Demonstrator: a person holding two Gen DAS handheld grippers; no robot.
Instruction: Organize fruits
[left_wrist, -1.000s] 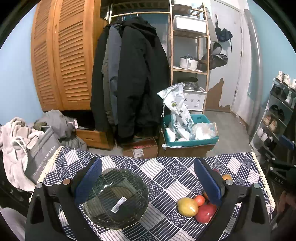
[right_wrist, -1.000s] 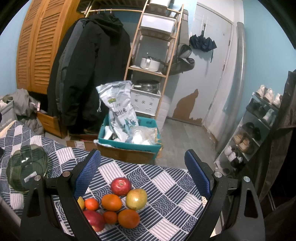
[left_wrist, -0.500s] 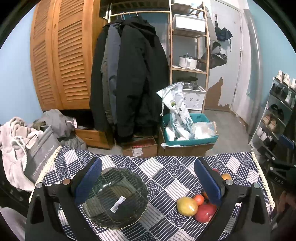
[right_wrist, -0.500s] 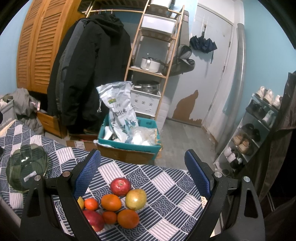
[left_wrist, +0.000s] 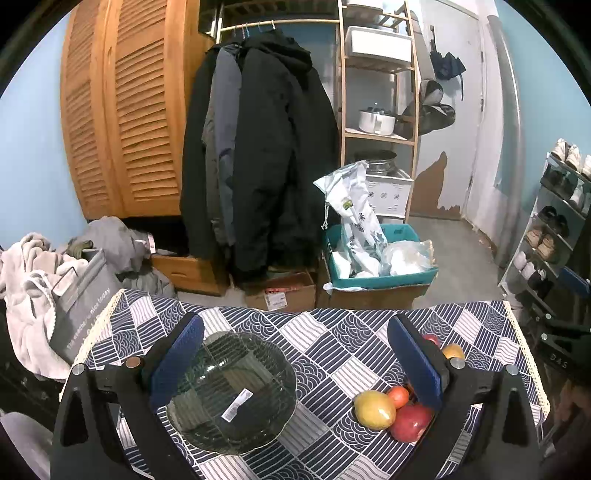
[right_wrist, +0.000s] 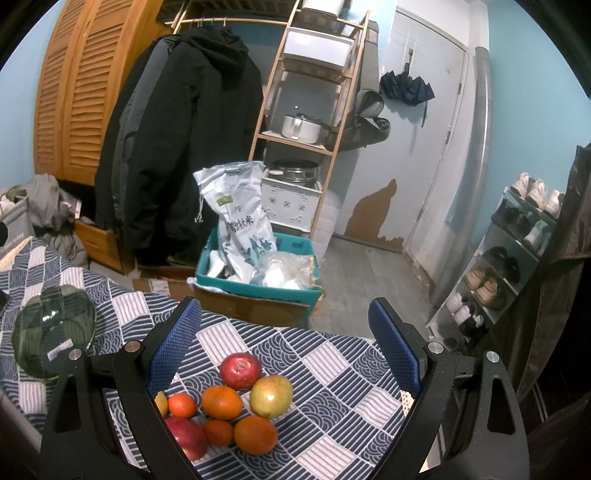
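Note:
A pile of several fruits lies on the patterned tablecloth (right_wrist: 325, 365): a red apple (right_wrist: 240, 370), a yellow-green apple (right_wrist: 271, 396), oranges (right_wrist: 221, 402) and another red apple (right_wrist: 186, 437). My right gripper (right_wrist: 284, 354) is open and empty, hovering just above the pile. A dark glass bowl (left_wrist: 232, 391) with a white label stands empty to the left, also in the right wrist view (right_wrist: 53, 338). My left gripper (left_wrist: 295, 362) is open and empty above the bowl's right side. The fruit pile (left_wrist: 375, 410) lies by its right finger.
The table's far edge drops to the floor, where a cardboard box holds a teal bin (right_wrist: 258, 284) with bags. Coats (left_wrist: 258, 166) hang behind. A grey bag (left_wrist: 81, 299) and laundry sit at the left edge. A shoe rack (right_wrist: 517, 258) stands at the right.
Almost nothing. Both grippers stay open and nearly still; the views shift only very slightly.

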